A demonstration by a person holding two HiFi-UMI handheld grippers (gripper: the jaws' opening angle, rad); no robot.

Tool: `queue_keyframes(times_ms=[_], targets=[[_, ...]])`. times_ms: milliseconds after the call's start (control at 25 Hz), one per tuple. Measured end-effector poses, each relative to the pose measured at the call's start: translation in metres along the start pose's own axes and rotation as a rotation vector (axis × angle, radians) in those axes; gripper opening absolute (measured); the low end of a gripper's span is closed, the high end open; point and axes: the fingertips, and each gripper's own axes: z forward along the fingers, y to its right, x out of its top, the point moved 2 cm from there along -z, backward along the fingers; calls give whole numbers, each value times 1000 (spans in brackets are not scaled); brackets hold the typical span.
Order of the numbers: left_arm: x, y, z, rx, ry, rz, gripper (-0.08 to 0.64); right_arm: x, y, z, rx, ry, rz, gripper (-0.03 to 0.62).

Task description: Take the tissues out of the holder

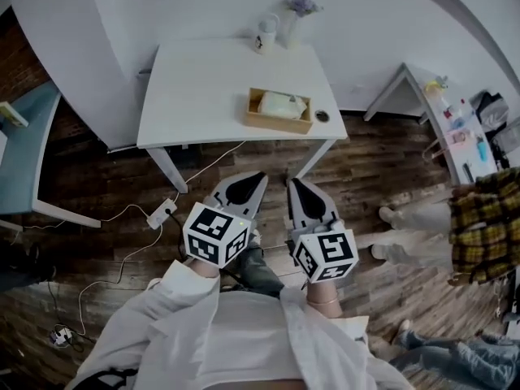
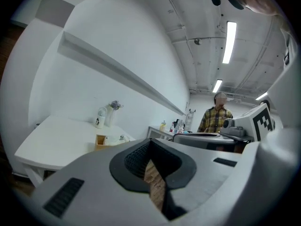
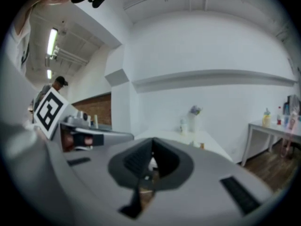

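A wooden tissue holder point(image 1: 279, 112) stands near the right front corner of the white table point(image 1: 195, 88), with a pale pack of tissues point(image 1: 282, 104) lying in it. The left gripper view shows the holder point(image 2: 100, 141) small and far ahead. Both grippers hang over the floor close to the person's body, well short of the table. My left gripper point(image 1: 254, 178) is shut with nothing between its jaws, its tips point(image 2: 150, 143) meeting. Beside it, my right gripper point(image 1: 296, 184) is shut and empty too, its tips point(image 3: 151, 145) together.
A white bottle point(image 1: 266, 33) and a vase of flowers point(image 1: 296, 15) stand at the table's back edge, a small dark disc point(image 1: 322, 116) right of the holder. A power strip point(image 1: 161, 213) and cables lie on the wooden floor. A person in a plaid shirt point(image 1: 486, 224) stands at the right by a second table point(image 1: 443, 112).
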Motion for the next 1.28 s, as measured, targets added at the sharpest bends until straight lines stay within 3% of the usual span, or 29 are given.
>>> queue_keyframes(times_ms=[240, 560, 920, 1280], targets=[[28, -40, 70, 36, 33, -22, 20, 33, 62, 58, 25, 70, -5, 8], [45, -74, 141, 74, 67, -53, 20, 47, 121, 120, 83, 54, -46, 8], [25, -102, 169, 103, -4, -113, 20, 29, 161, 144, -23, 23, 1, 8], [15, -112, 187, 57, -67, -160, 20, 17, 174, 166, -62, -41, 20, 8]])
